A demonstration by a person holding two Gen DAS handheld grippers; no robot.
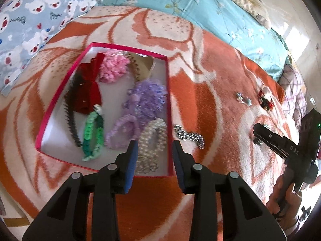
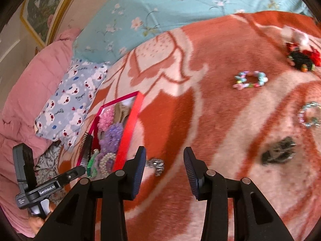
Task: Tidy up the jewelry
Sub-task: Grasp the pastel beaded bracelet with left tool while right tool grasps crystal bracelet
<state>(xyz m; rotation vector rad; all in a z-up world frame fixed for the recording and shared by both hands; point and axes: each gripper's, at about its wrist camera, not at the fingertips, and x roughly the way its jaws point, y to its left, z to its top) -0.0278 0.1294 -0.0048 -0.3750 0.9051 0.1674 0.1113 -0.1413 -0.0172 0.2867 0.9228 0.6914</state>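
A pink-rimmed box (image 1: 168, 92) on the blanket holds a red bow (image 1: 88, 92), pink, purple and lilac scrunchies, a green bracelet (image 1: 93, 134), a black toothed headband and a pearl bracelet (image 1: 153, 134). My left gripper (image 1: 155, 156) hovers open over the box's near right corner, above the pearl bracelet, with nothing between its pads. A silver chain bracelet (image 1: 189, 136) (image 2: 156, 165) lies just outside the box's right wall. My right gripper (image 2: 165, 160) stands open and empty above the blanket, its left finger (image 2: 139, 170) beside the silver bracelet.
More loose pieces lie on the orange-and-cream blanket (image 2: 200, 120): a pastel bead bracelet (image 2: 250, 80), a sparkly ring bracelet (image 2: 310, 114), a black hair clip (image 2: 278, 153) and a red-and-black tangle (image 2: 301, 58). Pillows and a blue floral quilt (image 1: 180, 6) border the far side.
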